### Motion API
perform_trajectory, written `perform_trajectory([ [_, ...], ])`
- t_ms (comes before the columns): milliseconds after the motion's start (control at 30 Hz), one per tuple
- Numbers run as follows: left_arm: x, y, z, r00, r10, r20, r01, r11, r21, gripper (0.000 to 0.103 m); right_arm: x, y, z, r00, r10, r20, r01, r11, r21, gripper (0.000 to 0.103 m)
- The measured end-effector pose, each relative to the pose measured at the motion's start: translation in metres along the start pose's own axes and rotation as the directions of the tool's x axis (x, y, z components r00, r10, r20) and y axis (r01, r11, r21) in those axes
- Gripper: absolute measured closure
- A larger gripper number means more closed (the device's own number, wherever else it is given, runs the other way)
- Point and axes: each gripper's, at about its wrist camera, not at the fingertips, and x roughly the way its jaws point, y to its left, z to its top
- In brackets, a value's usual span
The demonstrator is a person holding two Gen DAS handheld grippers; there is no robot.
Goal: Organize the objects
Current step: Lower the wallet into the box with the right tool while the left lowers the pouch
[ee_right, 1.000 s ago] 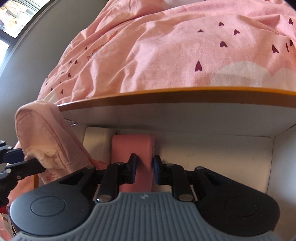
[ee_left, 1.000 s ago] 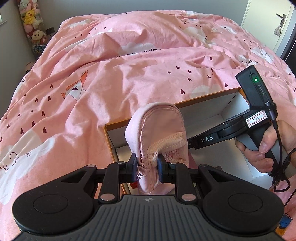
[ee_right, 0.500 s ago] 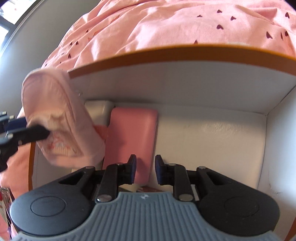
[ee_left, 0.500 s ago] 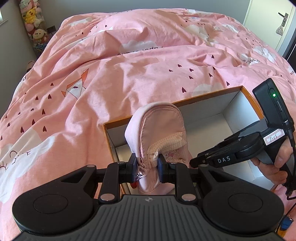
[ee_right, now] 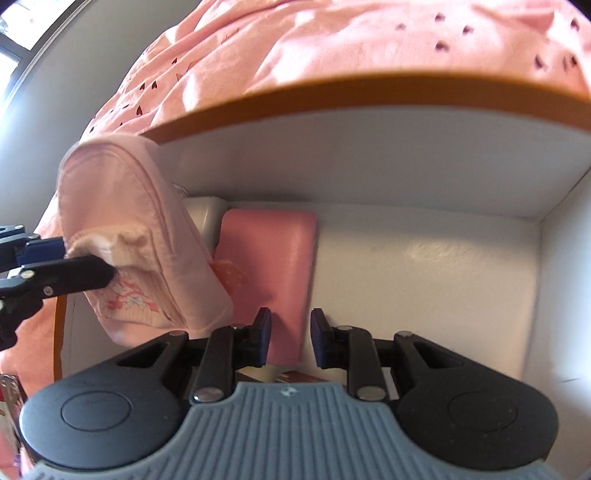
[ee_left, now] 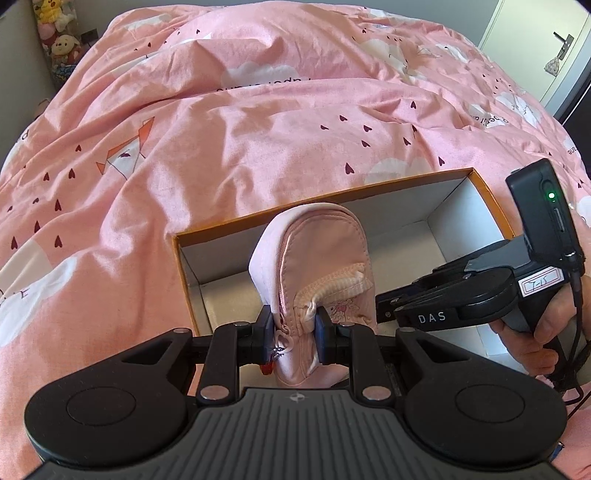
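You are holding the pale pink zip pouch upright above the left end of the open box, with your left tongs pinching it low down, next to its zipper pull. The two blue pads are pressing into the fabric from either side, so the left tongs are closed on the pouch and carrying it. In the right wrist view the same pouch is hanging at the left, its lower end dipping below the box's orange rim, and the finger of the left tongs is pressing on its printed pocket.

Your right tongs are standing slightly apart with nothing between the pads. They are hovering inside the box, just over the near end of a flat pink case that is lying on the white floor of the box beside the pouch. From the left wrist view the right tongs are reaching in from the right, close to the pouch's side, and your right hand is gripping the handle.

The box is sitting on a bed covered by a pink duvet printed with small hearts and clouds. Soft toys are stacked in the far left corner, and a door is showing at the far right.
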Motion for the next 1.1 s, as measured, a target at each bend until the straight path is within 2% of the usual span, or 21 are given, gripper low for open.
perform_trajectory([
  [100,0.012,-0.002,0.005,0.998,-0.051,-0.035,0.05,0.999,-0.016,0.078,-0.014,0.002,-0.001,0.997,-0.075,0.032,0.076,0.996,-0.041,0.077],
  [200,0.028,0.002,0.01,0.986,-0.146,-0.087,0.141,0.988,-0.062,0.078,-0.024,-0.001,-0.004,0.994,-0.097,0.043,0.099,0.993,-0.056,0.077],
  [333,0.048,0.007,0.013,0.977,-0.149,-0.151,0.137,0.987,-0.084,0.077,-0.028,-0.003,-0.009,0.994,-0.097,0.05,0.1,0.993,-0.059,0.077],
  [467,0.058,0.02,0.017,0.975,-0.163,-0.149,0.139,0.977,-0.163,0.074,-0.024,-0.005,-0.013,0.994,-0.095,0.058,0.099,0.993,-0.06,0.078],
  [533,0.058,0.021,0.018,0.978,-0.156,-0.141,0.133,0.978,-0.163,0.073,-0.021,-0.006,-0.012,0.996,-0.079,0.051,0.081,0.996,-0.045,0.078],
  [633,0.057,0.013,0.019,0.985,-0.111,-0.131,0.096,0.989,-0.114,0.062,-0.019,-0.006,-0.013,0.997,-0.065,0.044,0.067,0.997,-0.039,0.078],
  [733,0.048,0.007,0.017,0.993,-0.056,-0.108,0.048,0.996,-0.078,0.06,-0.023,-0.005,-0.013,0.997,-0.055,0.057,0.057,0.998,-0.033,0.078],
  [800,0.041,0.007,0.016,0.995,-0.05,-0.083,0.044,0.996,-0.075,0.059,-0.028,-0.007,-0.013,0.996,-0.051,0.072,0.053,0.998,-0.024,0.077],
  [967,0.029,0.008,0.013,0.998,-0.028,-0.051,0.024,0.997,-0.074,0.062,-0.038,-0.005,-0.013,0.994,-0.033,0.105,0.035,0.999,-0.015,0.077],
  [1100,0.035,0.007,0.012,0.998,-0.011,-0.063,0.007,0.998,-0.067,0.073,-0.038,0.002,-0.012,0.992,-0.018,0.121,0.022,0.999,-0.029,0.079],
])
